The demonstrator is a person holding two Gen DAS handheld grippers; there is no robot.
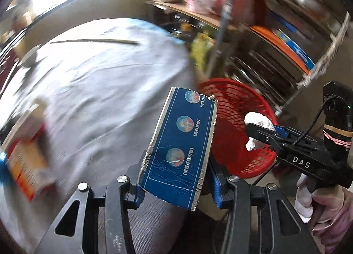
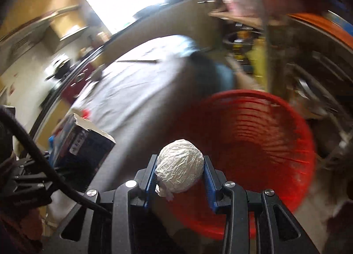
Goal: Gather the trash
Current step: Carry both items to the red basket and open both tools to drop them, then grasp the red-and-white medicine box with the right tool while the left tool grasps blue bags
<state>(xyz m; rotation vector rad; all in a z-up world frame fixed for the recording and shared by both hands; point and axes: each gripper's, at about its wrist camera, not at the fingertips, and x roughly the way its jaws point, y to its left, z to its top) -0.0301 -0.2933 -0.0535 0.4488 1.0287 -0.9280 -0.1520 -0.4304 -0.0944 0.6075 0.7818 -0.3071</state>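
Note:
My left gripper (image 1: 176, 190) is shut on a crumpled blue toothpaste box (image 1: 179, 143) with silver edges, held up beside the table edge. The box also shows in the right wrist view (image 2: 83, 145) at the left. My right gripper (image 2: 179, 179) is shut on a white crumpled paper ball (image 2: 179, 164) and holds it over the near rim of a red slatted plastic basket (image 2: 260, 134). In the left wrist view the right gripper (image 1: 256, 130) with the paper ball (image 1: 258, 121) is above the red basket (image 1: 233, 126).
A table with a white cloth (image 1: 99, 81) fills the left. An orange and white box (image 1: 28, 161) lies at its near left edge, and a thin stick (image 1: 94, 41) lies far back. Metal shelves with goods (image 1: 275, 40) stand behind the basket.

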